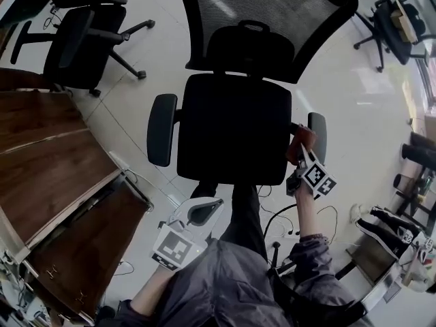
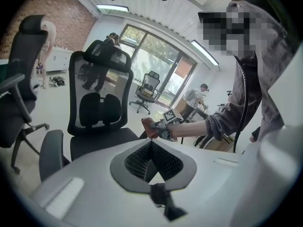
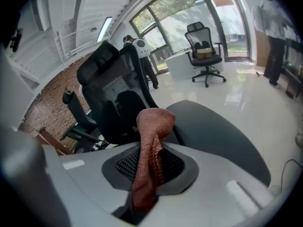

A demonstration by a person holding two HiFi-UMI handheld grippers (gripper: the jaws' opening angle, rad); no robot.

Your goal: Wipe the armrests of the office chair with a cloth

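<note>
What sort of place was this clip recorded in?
Most likely an open-plan office. A black mesh-back office chair stands in front of the person, a second black wheeled chair stands farther off on the pale glossy floor, and a brown wooden desk sits at the person's left.

No words, numbers or brand names can be read anywhere in these views. The only sign-like marks are black-and-white square code patterns. One is on the marker cube point(image 1: 319, 177) of the right tool point(image 1: 298, 157), and another is on the marker cube point(image 1: 174, 248) of the left tool point(image 1: 202, 212). Both are blocks of black and white, not letters or digits. In the left gripper view the right tool's cube appears again, but its pattern is too small to make out.
</note>
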